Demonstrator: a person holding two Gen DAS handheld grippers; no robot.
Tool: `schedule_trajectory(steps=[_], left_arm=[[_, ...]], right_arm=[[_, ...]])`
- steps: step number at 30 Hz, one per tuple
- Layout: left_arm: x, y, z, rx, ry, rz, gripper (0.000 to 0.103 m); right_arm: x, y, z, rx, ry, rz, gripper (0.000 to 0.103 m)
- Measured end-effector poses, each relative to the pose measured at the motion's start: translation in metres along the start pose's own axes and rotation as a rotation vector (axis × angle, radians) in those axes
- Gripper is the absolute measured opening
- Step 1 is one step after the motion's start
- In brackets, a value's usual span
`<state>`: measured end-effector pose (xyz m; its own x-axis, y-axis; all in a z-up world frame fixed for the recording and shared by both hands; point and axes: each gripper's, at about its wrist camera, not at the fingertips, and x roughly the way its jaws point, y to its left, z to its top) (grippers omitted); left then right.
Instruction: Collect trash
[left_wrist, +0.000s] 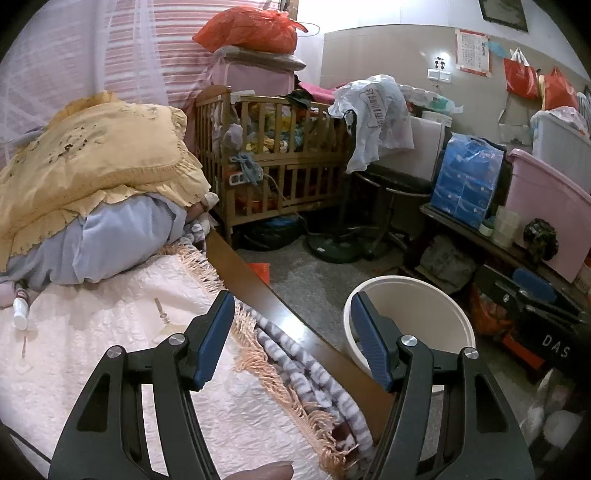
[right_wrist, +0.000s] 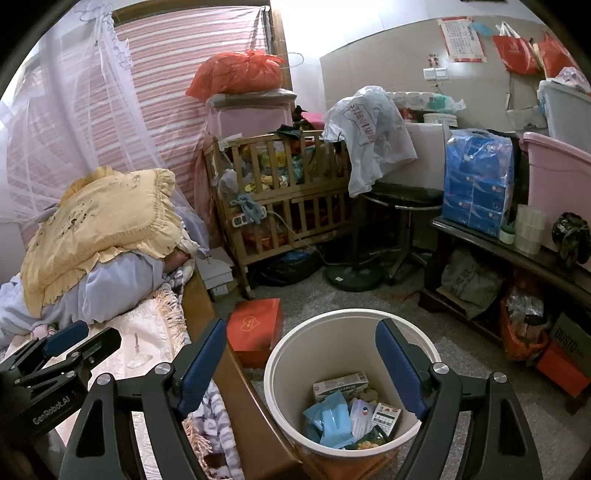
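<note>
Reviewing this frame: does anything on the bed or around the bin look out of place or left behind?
One thing: a small white bottle lies on its side on the quilt beside the piled bedding, possibly trash not yet collected. The bin stands upright with wrappers and a small box inside; nothing has spilled around it.

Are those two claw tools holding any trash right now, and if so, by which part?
Nothing is held. The left gripper and right gripper both have open, empty jaws; the trash lies in the bin.
</note>
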<state>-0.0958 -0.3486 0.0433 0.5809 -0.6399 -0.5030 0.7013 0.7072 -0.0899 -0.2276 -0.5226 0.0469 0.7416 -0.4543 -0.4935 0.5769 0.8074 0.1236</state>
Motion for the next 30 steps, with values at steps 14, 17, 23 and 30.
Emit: schedule_trajectory(steps=[14,17,23,30], left_arm=[[0.001,-0.001,-0.002,-0.004,0.005,0.003,0.064],[0.001,-0.004,-0.004,-0.005,0.006,0.004,0.064],[0.001,-0.004,-0.005,-0.008,0.006,0.004,0.064],[0.002,-0.004,-0.004,-0.01,0.008,0.006,0.064]], right_arm=[[0.006,-0.002,0.002,-0.015,0.013,0.015,0.089],[0.007,-0.003,0.002,-0.015,0.013,0.015,0.089],[0.009,-0.006,0.002,-0.021,0.017,0.01,0.089],[0.01,-0.007,0.002,-0.024,0.022,0.009,0.089]])
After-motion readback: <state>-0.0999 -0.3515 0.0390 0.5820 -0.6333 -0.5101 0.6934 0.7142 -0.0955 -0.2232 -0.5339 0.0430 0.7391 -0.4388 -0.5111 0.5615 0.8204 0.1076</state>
